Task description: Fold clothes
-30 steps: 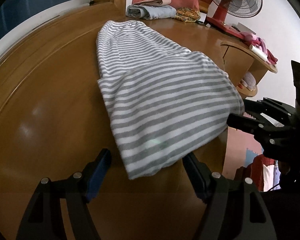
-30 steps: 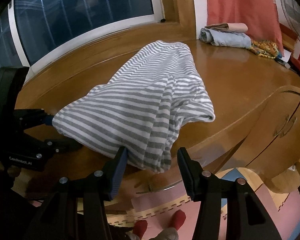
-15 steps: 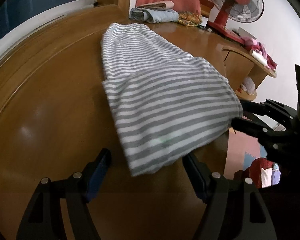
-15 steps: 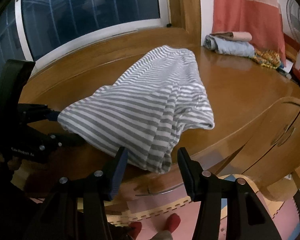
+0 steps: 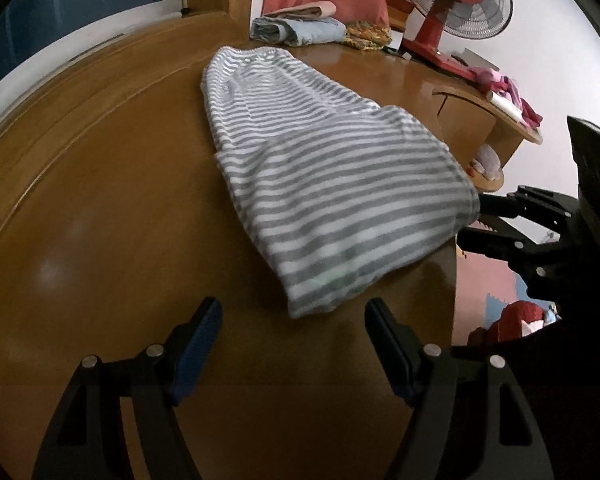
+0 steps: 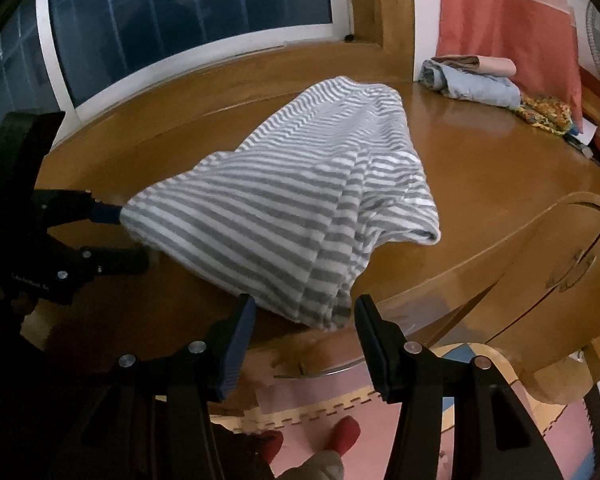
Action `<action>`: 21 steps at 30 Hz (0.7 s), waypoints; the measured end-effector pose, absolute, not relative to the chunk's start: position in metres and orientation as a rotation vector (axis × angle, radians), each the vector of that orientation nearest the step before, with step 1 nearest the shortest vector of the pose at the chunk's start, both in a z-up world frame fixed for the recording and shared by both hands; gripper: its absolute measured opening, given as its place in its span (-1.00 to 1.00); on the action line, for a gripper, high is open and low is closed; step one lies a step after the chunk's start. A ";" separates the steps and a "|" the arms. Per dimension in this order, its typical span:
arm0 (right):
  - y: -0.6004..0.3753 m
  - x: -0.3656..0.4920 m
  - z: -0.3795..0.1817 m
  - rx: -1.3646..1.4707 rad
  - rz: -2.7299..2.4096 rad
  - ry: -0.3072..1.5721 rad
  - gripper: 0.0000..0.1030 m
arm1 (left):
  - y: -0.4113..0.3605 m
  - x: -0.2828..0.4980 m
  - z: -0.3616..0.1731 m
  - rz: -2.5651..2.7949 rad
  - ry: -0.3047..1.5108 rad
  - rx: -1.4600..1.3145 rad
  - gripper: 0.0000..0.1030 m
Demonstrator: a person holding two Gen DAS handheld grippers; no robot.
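Nearest in the left wrist view, the left tool (image 5: 290, 322) is seen with its 2 blue-padded fingers spread wide and nothing between them, held just short of the near corner of the striped garment (image 5: 332, 184). In the right wrist view the right tool (image 6: 304, 320) is likewise spread wide and empty, the garment's near bunched corner lying just beyond its fingertips, close to the bench's near edge. Below that tool a pink and blue foam floor mat (image 6: 440, 408) and 2 red-socked feet (image 6: 342, 434) are seen. The grey and white striped garment is laid on the wooden bench (image 5: 100, 216), stretching from the near right edge toward the far middle; its near half is folded over into a thicker layer, and on the right side it is bunched into soft creases. From the left wrist view the right tool is seen at the garment's right corner by the bench edge, whether touching it cannot be told; from the right wrist view the left tool is seen at the garment's left corner in the same way. A curved cabinet door with a handle (image 6: 572, 268) is seen under the bench at the right. Further back, a stack of folded clothes (image 5: 300, 28) is placed at the far side of the bench, just beside a yellow patterned cloth (image 5: 368, 34). A red fan (image 5: 456, 4) is stood at the far right, and a dark window (image 6: 188, 12) is seen behind the bench.
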State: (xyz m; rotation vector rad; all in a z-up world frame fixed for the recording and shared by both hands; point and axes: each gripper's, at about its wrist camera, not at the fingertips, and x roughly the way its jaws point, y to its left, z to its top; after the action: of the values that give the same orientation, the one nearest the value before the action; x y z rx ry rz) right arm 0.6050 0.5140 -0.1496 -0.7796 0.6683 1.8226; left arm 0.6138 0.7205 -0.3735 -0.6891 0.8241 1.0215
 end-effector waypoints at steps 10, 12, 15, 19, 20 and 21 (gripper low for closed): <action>0.520 0.591 -0.151 -0.781 1.851 0.629 -0.46 | 0.726 0.637 -0.368 0.991 0.765 -0.579 -0.22; 0.516 0.592 -0.146 -0.765 1.846 0.622 -0.56 | 0.724 0.637 -0.360 0.978 0.750 -0.575 -0.25; 0.510 0.600 -0.135 -0.716 1.853 0.657 -0.61 | 0.717 0.636 -0.344 0.963 0.728 -0.560 -0.26; 0.501 0.606 -0.117 -0.661 1.877 0.694 -0.64 | 0.703 0.632 -0.320 0.951 0.702 -0.515 -0.26; 0.498 0.606 -0.112 -0.653 1.886 0.700 -0.64 | 0.700 0.631 -0.316 0.949 0.694 -0.512 -0.26; 0.495 0.607 -0.107 -0.642 1.894 0.705 -0.64 | 0.698 0.629 -0.312 0.946 0.685 -0.511 -0.26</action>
State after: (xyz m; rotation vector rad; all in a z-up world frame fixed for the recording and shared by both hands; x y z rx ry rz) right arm 0.6066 0.4952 -0.1069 -0.6422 0.7053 1.8943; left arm 0.6294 0.6981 -0.3123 -0.5109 0.6855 0.9462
